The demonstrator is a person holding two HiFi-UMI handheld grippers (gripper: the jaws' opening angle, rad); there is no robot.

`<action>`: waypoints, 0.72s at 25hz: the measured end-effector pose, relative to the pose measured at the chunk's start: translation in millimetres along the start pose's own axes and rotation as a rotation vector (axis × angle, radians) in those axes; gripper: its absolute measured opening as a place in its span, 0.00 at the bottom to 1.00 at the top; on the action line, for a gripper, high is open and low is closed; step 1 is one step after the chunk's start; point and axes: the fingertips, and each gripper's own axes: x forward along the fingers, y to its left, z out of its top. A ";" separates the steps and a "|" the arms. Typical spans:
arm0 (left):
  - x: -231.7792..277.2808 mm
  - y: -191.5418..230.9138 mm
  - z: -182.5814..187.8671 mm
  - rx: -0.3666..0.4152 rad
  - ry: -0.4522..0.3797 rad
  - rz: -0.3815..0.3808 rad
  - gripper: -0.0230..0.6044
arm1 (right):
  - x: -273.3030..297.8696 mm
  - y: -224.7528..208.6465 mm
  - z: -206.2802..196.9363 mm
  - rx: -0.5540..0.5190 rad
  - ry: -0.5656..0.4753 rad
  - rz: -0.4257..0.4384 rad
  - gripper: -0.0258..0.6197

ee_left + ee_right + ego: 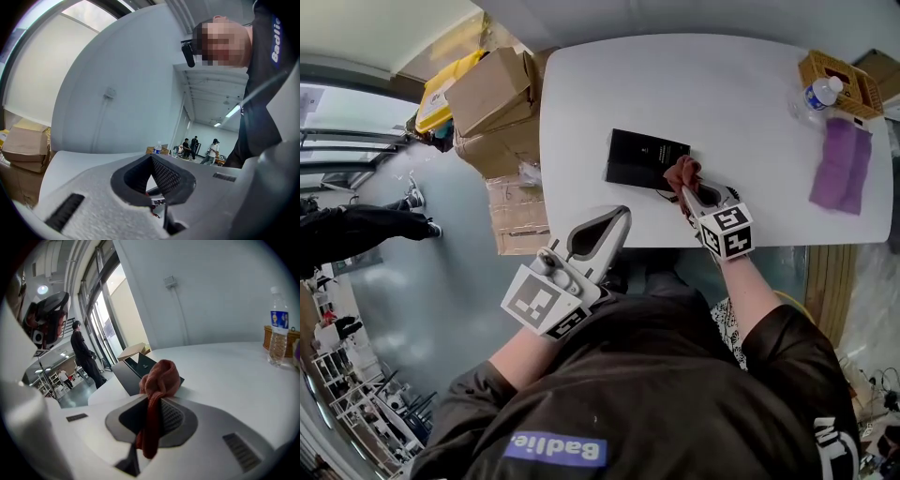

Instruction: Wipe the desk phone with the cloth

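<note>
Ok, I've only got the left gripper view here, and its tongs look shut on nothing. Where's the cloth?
Observer: The red cloth is clamped in the right gripper, bunched up above the tips of its tongs.
Operator: And the phone?
Observer: The black desk phone lies flat on the white table, close to the near edge. The red cloth is at the phone's near right corner.
Operator: Anything else up there I should know about?
Observer: A purple cloth lies at the table's far right, next to a wicker basket.
</note>
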 end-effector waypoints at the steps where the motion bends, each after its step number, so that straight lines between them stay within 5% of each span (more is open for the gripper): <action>1: -0.8 0.4 1.4 0.001 -0.005 0.000 0.04 | -1.8 1.3 4.2 0.001 -0.006 0.001 0.12; 18: -82.4 87.3 44.5 -0.048 -0.145 0.023 0.04 | 69.4 99.4 172.4 -0.279 -0.025 0.068 0.11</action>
